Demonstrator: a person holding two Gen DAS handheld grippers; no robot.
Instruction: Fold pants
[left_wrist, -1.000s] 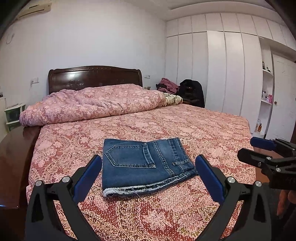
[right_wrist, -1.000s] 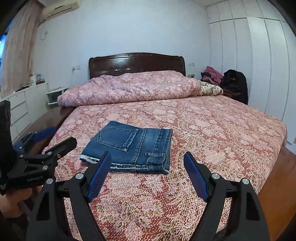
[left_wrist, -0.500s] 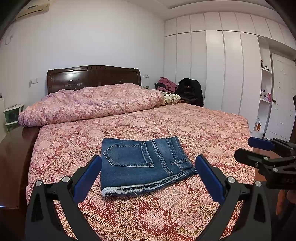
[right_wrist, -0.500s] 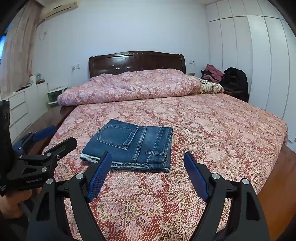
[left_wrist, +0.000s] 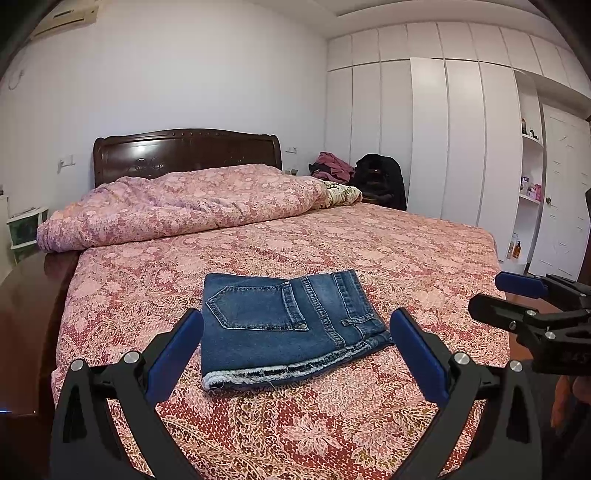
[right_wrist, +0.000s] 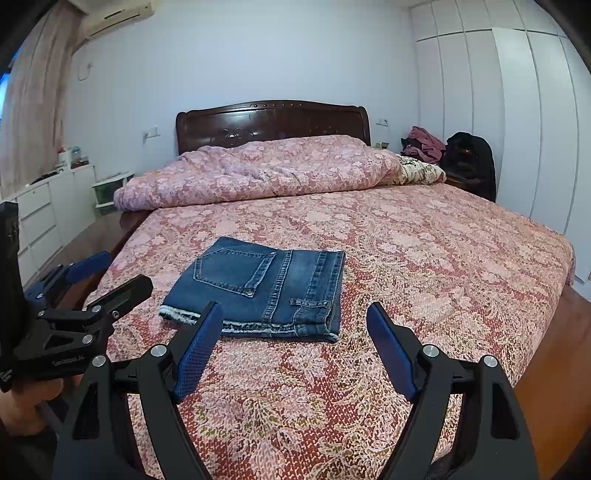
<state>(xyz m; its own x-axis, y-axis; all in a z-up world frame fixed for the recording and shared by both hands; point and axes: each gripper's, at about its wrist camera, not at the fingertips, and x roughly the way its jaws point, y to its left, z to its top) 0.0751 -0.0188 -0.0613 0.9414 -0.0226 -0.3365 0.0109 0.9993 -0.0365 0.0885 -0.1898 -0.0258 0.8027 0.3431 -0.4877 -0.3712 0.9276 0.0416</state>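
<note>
The blue denim pants (left_wrist: 284, 325) lie folded in a compact stack on the pink floral bedspread (left_wrist: 332, 251), back pocket up, frayed hems toward me. They also show in the right wrist view (right_wrist: 262, 288). My left gripper (left_wrist: 295, 332) is open and empty, held back from the near edge of the pants. My right gripper (right_wrist: 295, 325) is open and empty, also near the bed's foot. Each gripper shows in the other's view: the right one (left_wrist: 517, 302) and the left one (right_wrist: 107, 277).
A rolled pink quilt (left_wrist: 177, 203) lies by the dark wooden headboard (left_wrist: 184, 147). The dark wooden bed frame (left_wrist: 26, 314) runs along the left. White wardrobes (left_wrist: 461, 140) stand on the right. A chair with clothes (left_wrist: 380, 177) stands beside the bed.
Both grippers have drawn slightly back and up from the pants; the view shifts a little. The pants have not moved.
</note>
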